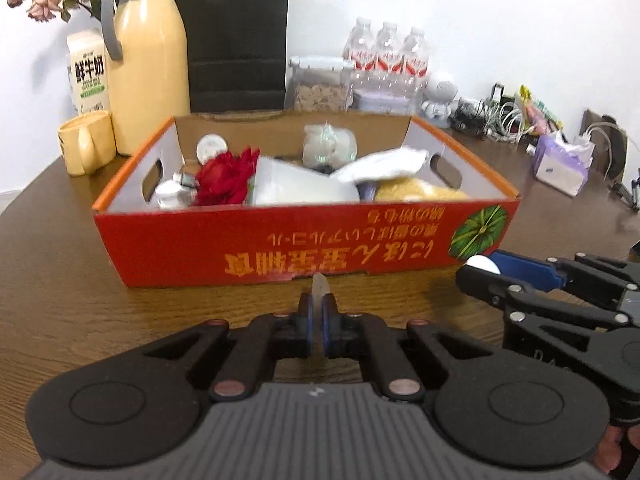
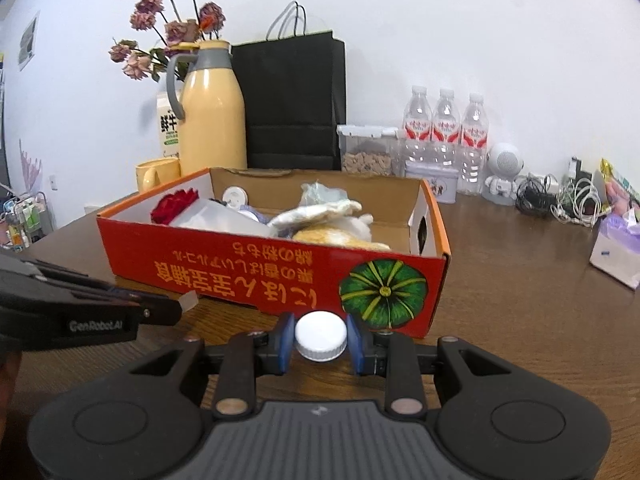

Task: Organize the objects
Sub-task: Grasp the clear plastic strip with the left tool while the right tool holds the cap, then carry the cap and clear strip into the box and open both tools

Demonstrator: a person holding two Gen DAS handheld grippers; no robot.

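A red cardboard box (image 1: 280,240) with an orange rim stands on the wooden table (image 1: 60,280). It holds a red rose (image 1: 226,178), white packets and a yellow item. Just in front of the box, my left gripper (image 1: 319,314) is shut on a thin translucent piece (image 1: 320,288) that sticks out past the pads. To its right, my right gripper (image 2: 320,346) is shut on a white round cap (image 2: 320,332), close to the box's pumpkin picture (image 2: 382,294). Whatever is under the cap is hidden.
Behind the box stand a yellow thermos jug (image 1: 148,64), a milk carton (image 1: 86,72), a yellow mug (image 1: 84,144), a black paper bag (image 1: 236,32), a clear food container (image 1: 320,84) and three water bottles (image 1: 386,56). Cables and a tissue pack (image 1: 562,162) lie at the right.
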